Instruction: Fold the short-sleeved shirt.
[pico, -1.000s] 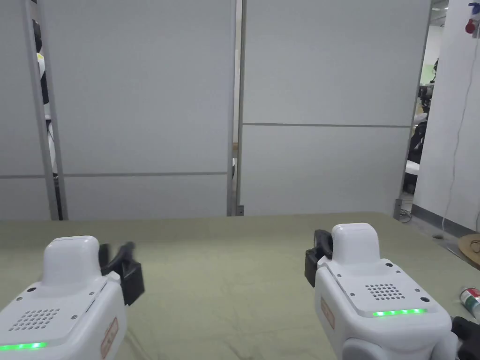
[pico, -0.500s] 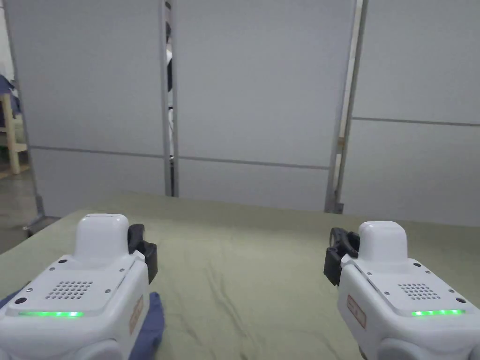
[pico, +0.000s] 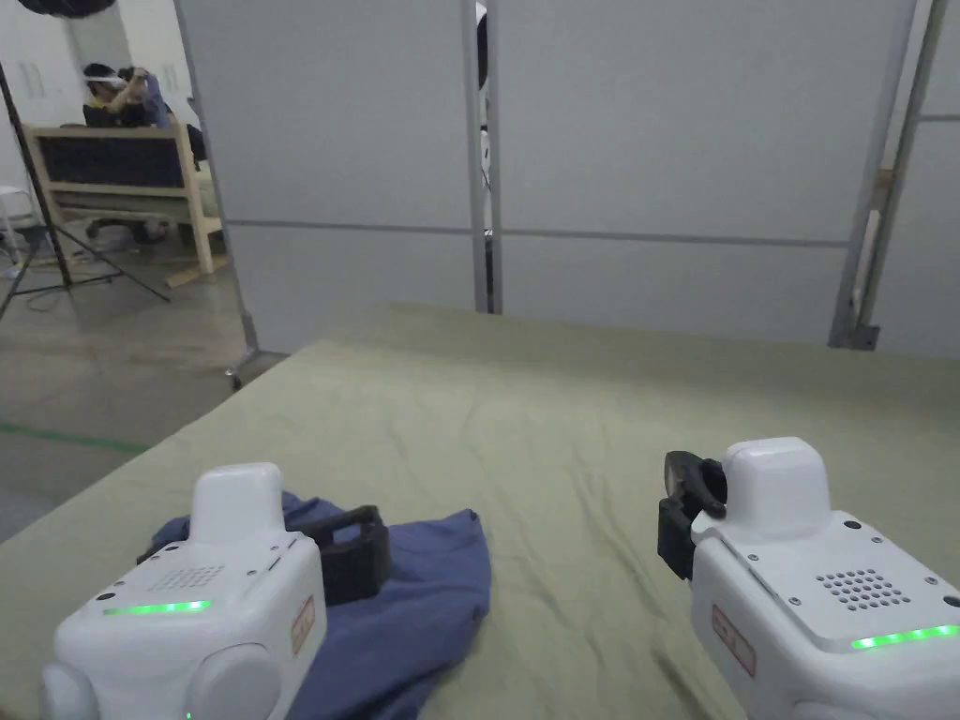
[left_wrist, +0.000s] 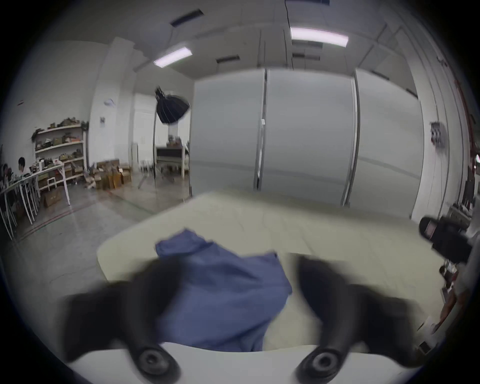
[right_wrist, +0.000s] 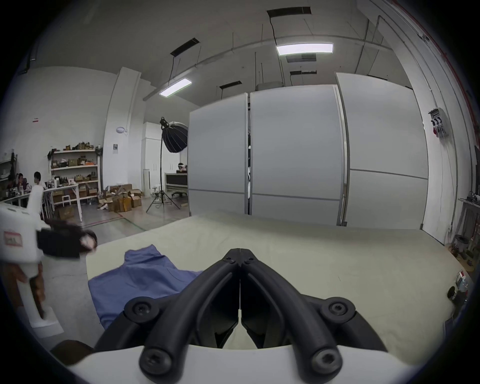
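So basically nothing's folded yet, this looks like square one.

Closest to the person: the left tool (pico: 352, 553) is hovering right over the shirt (pico: 427, 600), and in the left gripper view its jaws are spread wide with the blue cloth showing between them. It's blurry there, so I can't say whether a jaw tip is touching the fabric, but nothing is pinched. The right tool (pico: 684, 511) hangs over bare cover, well apart from the shirt, and in the right gripper view its jaws are closed tip to tip with nothing in them.

The shirt itself is a blue crumpled heap at the near-left corner of the desk (pico: 581, 403), close to the left edge. It's bunched up, no sleeves or collar I can clearly pick out, no tidy edges. One bit sticks up toward the far side in the left gripper view, could be a sleeve or a corner, can't tell.

Beyond that the olive-green cover is just open space, loads of room in the middle for spreading it out. Behind the desk there are grey partition panels (pico: 656, 159).

My read on what's left: pretty much everything. Grab the heap, drag it to the middle, flatten it so the sleeves show, then do the actual folds. The left side looks set to make the first grab; the right one would need to open and come over.
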